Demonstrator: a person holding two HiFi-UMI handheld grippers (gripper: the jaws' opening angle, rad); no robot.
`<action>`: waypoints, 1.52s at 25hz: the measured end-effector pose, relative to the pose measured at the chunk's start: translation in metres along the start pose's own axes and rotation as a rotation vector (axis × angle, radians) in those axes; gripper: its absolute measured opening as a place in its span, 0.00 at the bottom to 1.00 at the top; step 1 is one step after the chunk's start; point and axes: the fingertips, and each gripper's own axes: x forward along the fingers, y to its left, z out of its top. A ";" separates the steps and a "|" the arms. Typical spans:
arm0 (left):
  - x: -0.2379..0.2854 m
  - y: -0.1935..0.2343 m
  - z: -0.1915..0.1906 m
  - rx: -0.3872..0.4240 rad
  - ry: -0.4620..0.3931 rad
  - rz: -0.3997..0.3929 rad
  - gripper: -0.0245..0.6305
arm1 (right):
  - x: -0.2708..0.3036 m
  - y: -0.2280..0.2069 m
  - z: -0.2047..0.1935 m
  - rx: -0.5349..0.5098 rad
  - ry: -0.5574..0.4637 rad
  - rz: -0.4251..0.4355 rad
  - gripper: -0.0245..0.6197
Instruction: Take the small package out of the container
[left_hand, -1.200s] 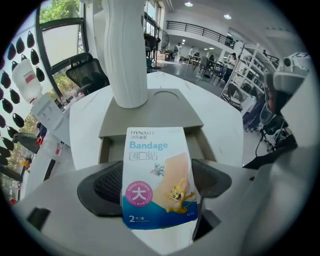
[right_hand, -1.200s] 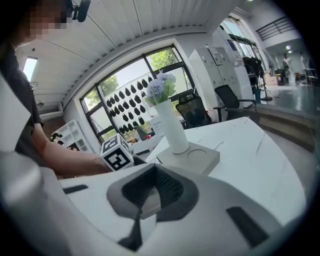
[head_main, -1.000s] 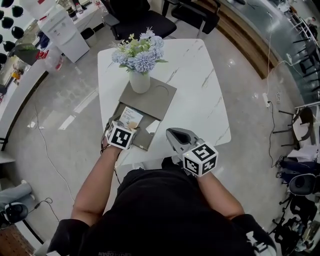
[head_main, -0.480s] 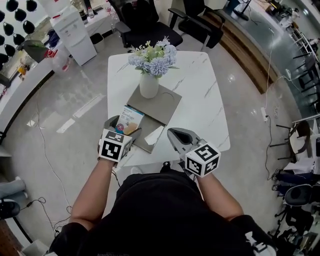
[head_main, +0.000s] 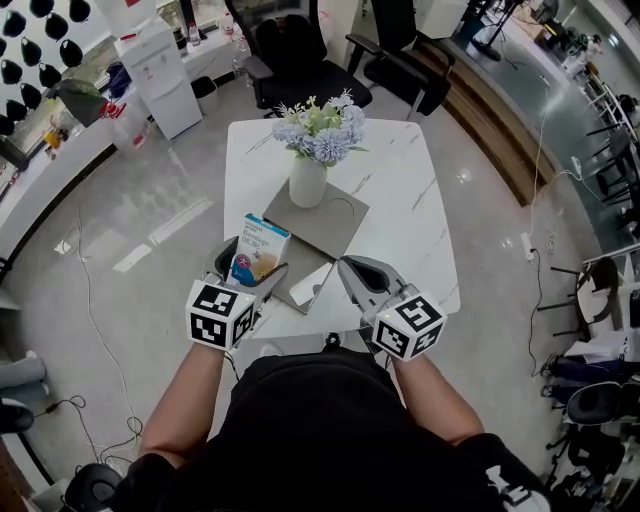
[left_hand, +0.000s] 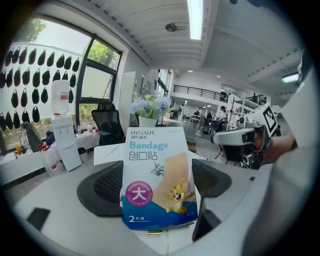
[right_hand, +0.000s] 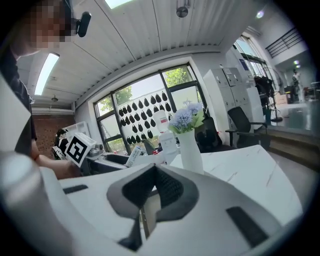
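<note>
At the near edge of the white worktop (head_main: 400, 200), the left gripper (head_main: 250, 265) pinches a small bandage package (head_main: 258, 243) upright between its pads — outside the flat grey container (head_main: 312, 285), at about 10 o'clock from it. The right gripper (head_main: 348, 268), at the container's 3 o'clock, is pressed together on nothing. A flower vase (head_main: 307, 180) stands at 12 o'clock.

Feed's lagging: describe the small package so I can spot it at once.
Find the white marble table with the white vase of pale blue flowers. At its near left edge, the left gripper grips a flat white-and-blue cardboard bandage packet upright. It alone carries cartoon print; the flat grey container by it is plain.
</note>
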 end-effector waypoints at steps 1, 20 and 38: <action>-0.003 -0.001 0.003 -0.002 -0.020 -0.004 0.68 | 0.000 0.001 0.003 -0.002 -0.018 0.002 0.04; -0.049 -0.014 0.022 -0.034 -0.181 -0.060 0.68 | 0.002 0.006 0.000 -0.004 -0.035 -0.016 0.04; -0.062 -0.024 0.042 0.028 -0.224 -0.073 0.68 | 0.004 0.008 -0.012 0.016 -0.009 -0.020 0.04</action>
